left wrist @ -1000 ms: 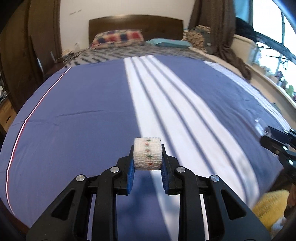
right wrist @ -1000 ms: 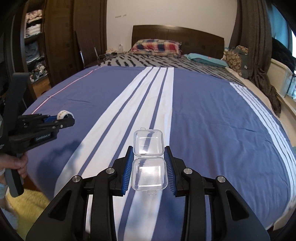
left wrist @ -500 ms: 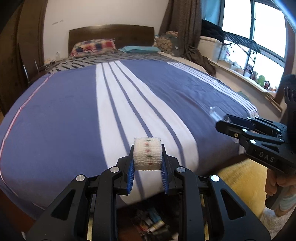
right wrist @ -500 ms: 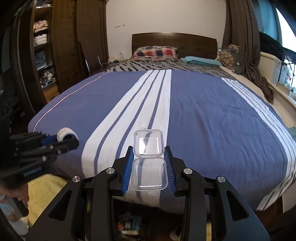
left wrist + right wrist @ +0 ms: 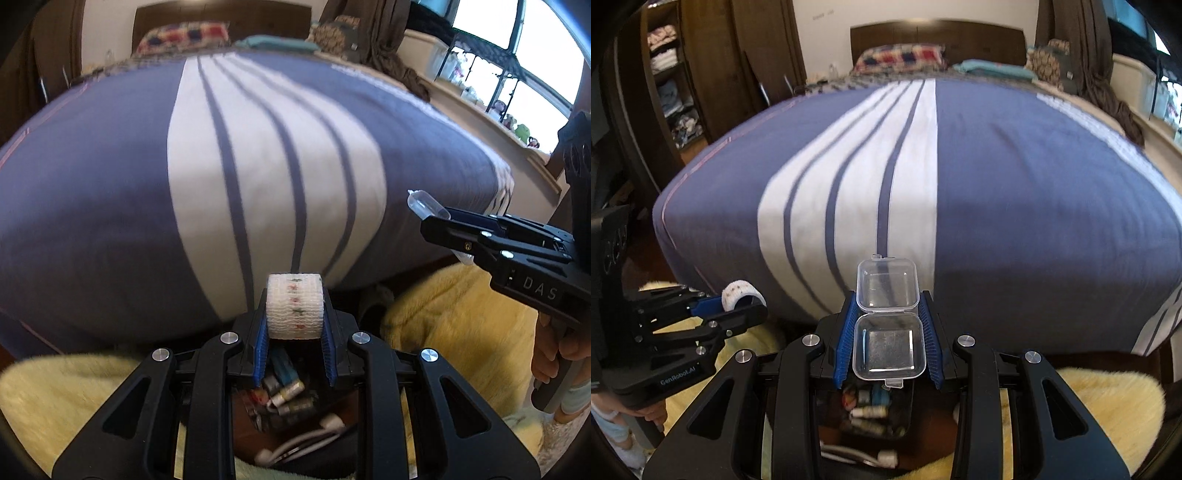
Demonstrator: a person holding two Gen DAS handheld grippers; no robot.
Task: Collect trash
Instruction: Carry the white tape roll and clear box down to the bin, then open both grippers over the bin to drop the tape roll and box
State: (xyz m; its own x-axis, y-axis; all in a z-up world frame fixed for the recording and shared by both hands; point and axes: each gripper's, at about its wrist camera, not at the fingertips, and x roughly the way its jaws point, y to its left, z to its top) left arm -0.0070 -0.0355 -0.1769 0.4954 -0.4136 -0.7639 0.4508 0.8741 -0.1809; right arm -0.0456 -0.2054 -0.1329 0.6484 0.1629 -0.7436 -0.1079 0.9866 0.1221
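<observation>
A bed (image 5: 1015,192) with a blue cover striped white fills the room, its dark headboard (image 5: 934,37) against the far white wall (image 5: 820,33). Wardrobe (image 5: 713,74) at left, brown curtain (image 5: 373,33) and bright window (image 5: 517,51) at right, yellow rug (image 5: 454,325) near

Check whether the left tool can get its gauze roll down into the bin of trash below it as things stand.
Probably yes. The left tool holds the gauze roll right above the open bin, nothing between them; the right tool, with its clear plastic case, stays off to the side.
</observation>
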